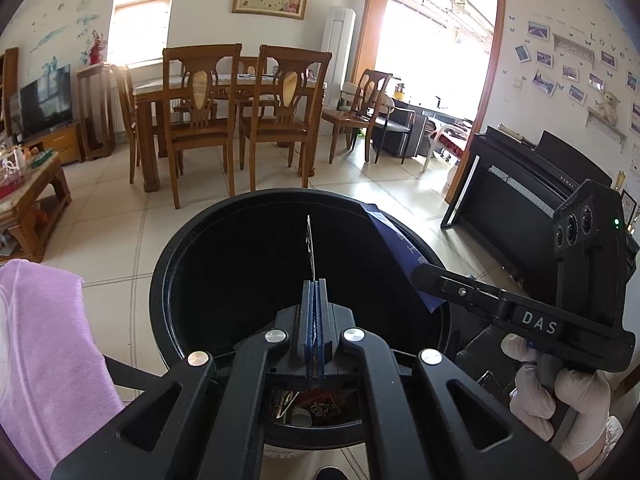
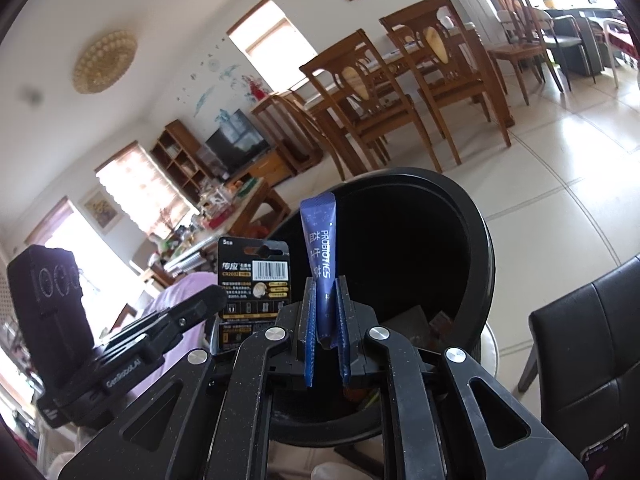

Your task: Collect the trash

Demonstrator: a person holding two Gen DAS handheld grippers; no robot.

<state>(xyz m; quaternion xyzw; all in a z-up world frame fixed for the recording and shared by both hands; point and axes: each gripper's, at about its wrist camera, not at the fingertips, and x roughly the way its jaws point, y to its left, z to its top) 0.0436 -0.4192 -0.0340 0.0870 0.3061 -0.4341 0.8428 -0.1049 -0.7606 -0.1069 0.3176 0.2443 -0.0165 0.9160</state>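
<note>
While both tools hover over the black bin [image 1: 168, 280], two pieces of trash remain undropped.
Left tool [image 1: 315, 280] pinches a battery card [image 2: 255, 280] edge-on above the opening; right tool [image 2: 326, 284], angled in from the right, grips a blue probiotics sachet [image 2: 320, 236] over the rim. Wrappers [image 1: 320, 404] already lie inside.

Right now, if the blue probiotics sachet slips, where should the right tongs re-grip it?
Grip the blue probiotics sachet on its flat lower half, from below along its length, fingers on the broad faces. It stands upright over the black bin; its thin edges offer little hold.
</note>
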